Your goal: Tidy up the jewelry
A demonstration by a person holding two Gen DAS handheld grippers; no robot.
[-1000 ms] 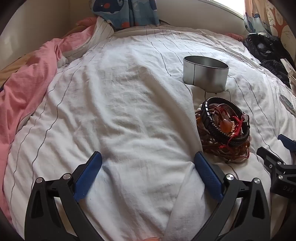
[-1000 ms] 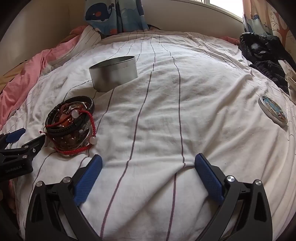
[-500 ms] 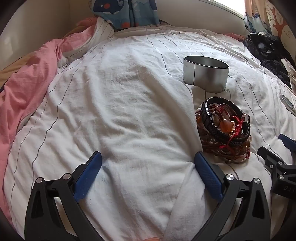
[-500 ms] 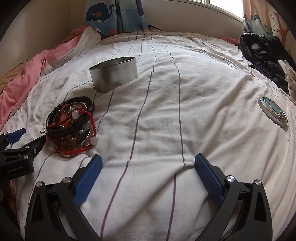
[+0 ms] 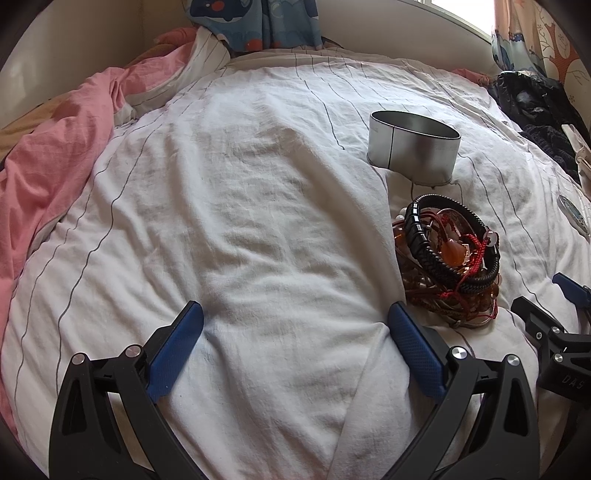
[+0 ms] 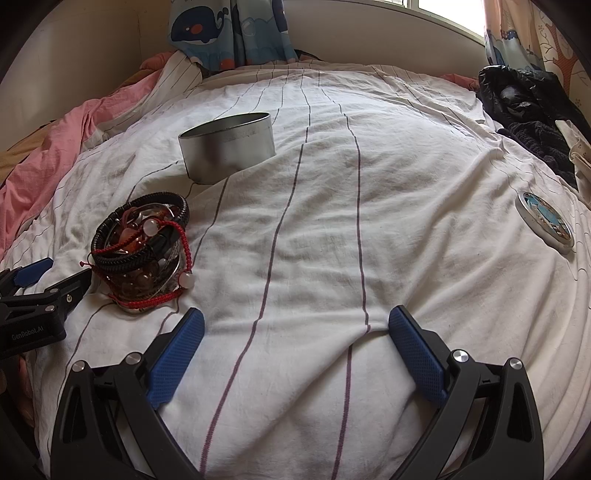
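Nothing moved since a second earlier: both grippers sat where they were on the striped white bedsheet [image 6: 406, 229]. Left gripper [image 5: 295, 339] was spread wide, holding nothing; bracelet pile [image 5: 448, 258] lay just ahead of its right finger. Right gripper [image 6: 295, 339] was equally wide and empty, with the pile ahead-left of it. Open metal tin [image 6: 227, 146] stood just beyond the pile. Round lid [image 6: 546, 221] lay well apart, ahead-right of the right gripper.

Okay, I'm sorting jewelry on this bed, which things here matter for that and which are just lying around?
For the job:
bracelet pile
metal tin
tin lid

Just lying about:
pink blanket
black clothes
whale curtain
striped sheet, only the work surface
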